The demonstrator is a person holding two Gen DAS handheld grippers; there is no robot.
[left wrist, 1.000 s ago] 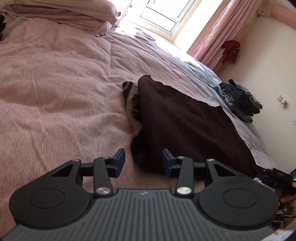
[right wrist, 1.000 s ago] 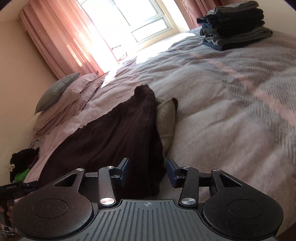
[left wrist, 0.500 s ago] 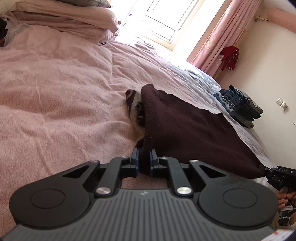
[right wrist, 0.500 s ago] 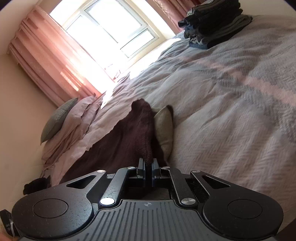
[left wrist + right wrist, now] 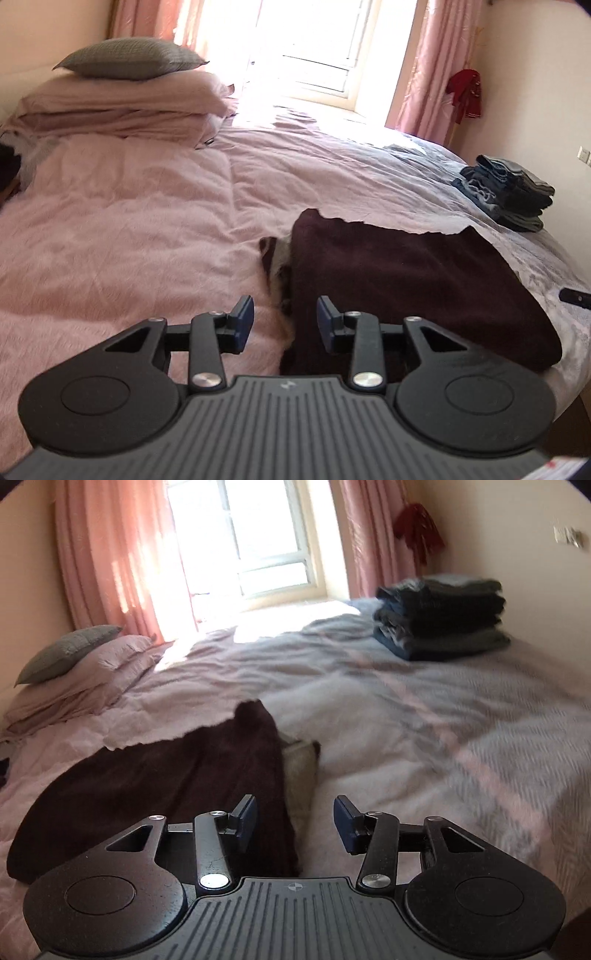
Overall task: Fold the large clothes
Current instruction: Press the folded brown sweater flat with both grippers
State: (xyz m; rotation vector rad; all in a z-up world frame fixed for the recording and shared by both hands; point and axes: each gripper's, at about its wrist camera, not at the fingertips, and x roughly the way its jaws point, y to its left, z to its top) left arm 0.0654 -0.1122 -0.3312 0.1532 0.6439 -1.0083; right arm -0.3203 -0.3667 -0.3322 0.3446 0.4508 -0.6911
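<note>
Bed; maroon garment; pillows; folded stack

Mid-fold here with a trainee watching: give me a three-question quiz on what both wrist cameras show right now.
1. True or false: the left gripper is clamped on the dark brown garment.
2. Multiple choice: where is the stack of folded clothes? A) on the pillows B) on the bed's far right side, near the wall C) on the floor
3. Fill in: the grey cushion lies on top of the pink ____.

Key: 1. False; both the left and the right gripper are opening, with nothing pinched. 2. B. 3. pillows.
</note>
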